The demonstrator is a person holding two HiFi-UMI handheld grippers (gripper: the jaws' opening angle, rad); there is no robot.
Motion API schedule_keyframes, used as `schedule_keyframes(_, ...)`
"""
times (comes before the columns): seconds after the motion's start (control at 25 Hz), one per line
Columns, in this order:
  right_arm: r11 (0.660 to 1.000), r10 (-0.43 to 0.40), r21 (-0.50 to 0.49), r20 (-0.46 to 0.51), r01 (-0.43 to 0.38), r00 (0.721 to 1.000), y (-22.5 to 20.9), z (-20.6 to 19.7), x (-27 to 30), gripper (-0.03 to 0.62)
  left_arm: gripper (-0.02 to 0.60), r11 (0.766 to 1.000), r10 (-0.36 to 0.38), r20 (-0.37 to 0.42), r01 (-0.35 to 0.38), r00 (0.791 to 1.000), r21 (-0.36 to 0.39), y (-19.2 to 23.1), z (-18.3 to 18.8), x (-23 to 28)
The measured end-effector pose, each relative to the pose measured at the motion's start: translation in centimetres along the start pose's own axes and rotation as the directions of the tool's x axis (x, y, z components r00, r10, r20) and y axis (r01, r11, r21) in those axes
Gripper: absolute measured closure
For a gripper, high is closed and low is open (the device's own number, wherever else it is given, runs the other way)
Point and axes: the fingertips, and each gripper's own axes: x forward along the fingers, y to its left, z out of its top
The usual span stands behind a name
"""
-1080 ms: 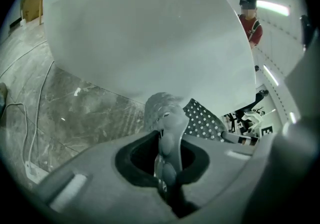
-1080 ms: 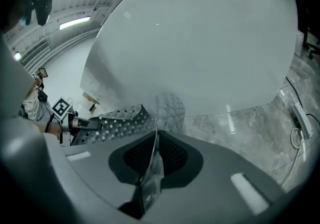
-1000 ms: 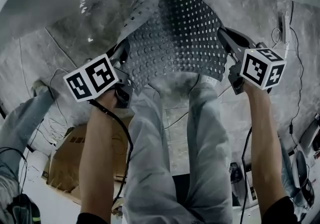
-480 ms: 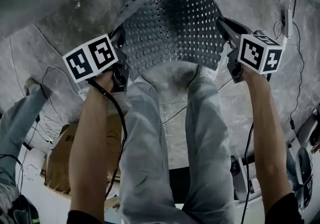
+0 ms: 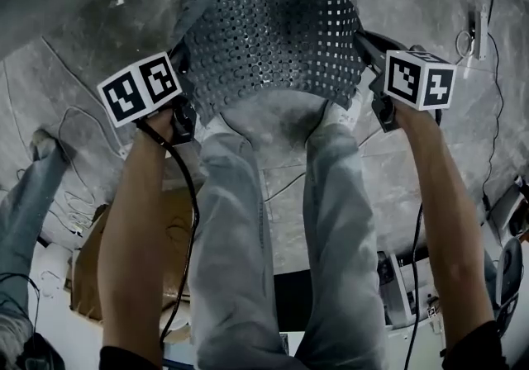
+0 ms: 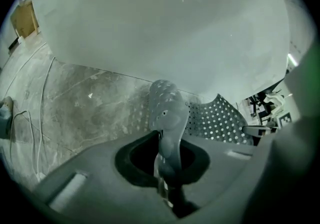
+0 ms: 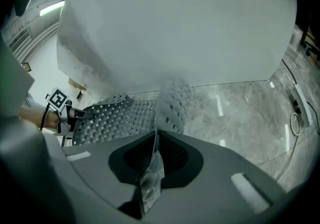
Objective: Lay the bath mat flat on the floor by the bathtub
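Note:
A grey perforated rubber bath mat hangs stretched between my two grippers above the marble floor, close to the white bathtub wall. My left gripper is shut on the mat's left edge; that edge curls up between its jaws. My right gripper is shut on the mat's right edge, whose pinched fold rises from the jaws. The mat sags a little in the middle, studded underside toward me. The tub wall fills the upper part of both gripper views.
Grey marble floor lies under the mat. My legs stand just behind it. A cardboard box sits at lower left, cables trail over the floor on the left, and a cable with a power strip runs along the right.
Both grippers have carried the mat forward, toward the tub, and it now hangs wider and flatter between them. The grips have not changed.

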Motion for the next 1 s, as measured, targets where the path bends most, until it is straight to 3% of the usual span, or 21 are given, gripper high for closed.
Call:
schedule_keyframes(0.16, 0.998, -0.018, -0.064, -0.029, 0.016, 0.999, -0.4, 0.0, 1.2, 0.568, 0.560, 0.998, 0.055, 0.012, -0.055, 0.998, -0.008, 3.1, -0.4, 1.0)
schedule_keyframes(0.56, 0.984, -0.121, -0.142, -0.066, 0.111, 0.991, -3.9, -2.2, 2.9, 0.568, 0.558, 0.987, 0.141, -0.056, -0.136, 0.988, 0.087, 7.7, -2.1, 3.0)
schedule_keyframes(0.76, 0.971, -0.179, -0.175, -0.084, 0.162, 0.980, -5.5, -3.6, 3.5, 0.566, 0.555, 0.978, 0.179, -0.073, -0.169, 0.981, 0.123, 9.0, -2.8, 4.1)
schedule_keyframes(1.0, 0.940, -0.219, -0.293, -0.118, 0.176, 0.969, -6.6, -4.1, 4.7, 0.566, 0.552, 0.966, 0.233, -0.104, -0.219, 0.967, 0.137, 10.5, -3.3, 5.3)
